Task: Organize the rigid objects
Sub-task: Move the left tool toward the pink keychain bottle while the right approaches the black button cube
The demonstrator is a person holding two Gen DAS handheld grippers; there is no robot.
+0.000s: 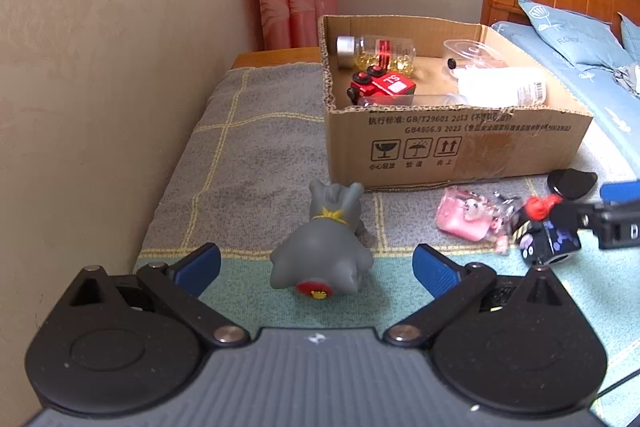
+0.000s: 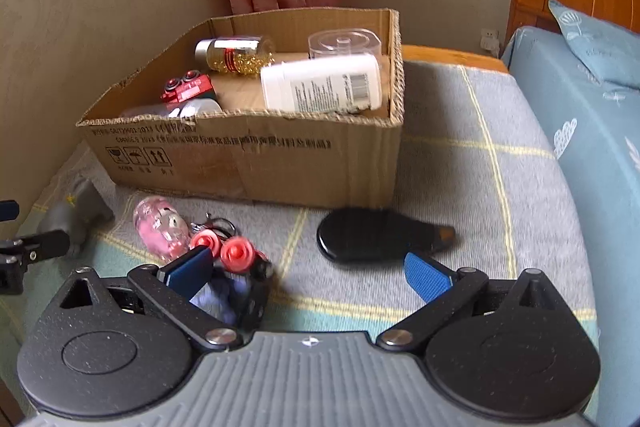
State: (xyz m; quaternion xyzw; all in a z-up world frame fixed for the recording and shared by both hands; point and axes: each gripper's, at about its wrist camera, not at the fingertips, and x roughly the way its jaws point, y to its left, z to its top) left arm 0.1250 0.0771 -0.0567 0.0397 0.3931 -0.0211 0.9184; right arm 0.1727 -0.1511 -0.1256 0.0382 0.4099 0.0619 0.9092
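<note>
The left hand-held gripper (image 1: 316, 263) is spread wide, holding nothing, with a grey toy figure (image 1: 324, 243) standing between its blue fingers on a checked blanket (image 1: 248, 163). The right hand-held gripper (image 2: 308, 271) is also wide and empty; its left finger sits just beside a dark toy with red knobs (image 2: 236, 267), and a black oval object (image 2: 376, 235) lies just ahead of its right finger. A pink keychain toy (image 2: 160, 227) rests near the dark toy.

Beyond them stands an open cardboard box (image 1: 460, 147). Inside lie a red toy truck (image 1: 380, 85), a bottle of yellow capsules (image 1: 376, 51), a white bottle (image 2: 320, 83) and a clear plastic container (image 2: 344, 43).

The sorting looks roughly half done: four loose items remain outside the box.
</note>
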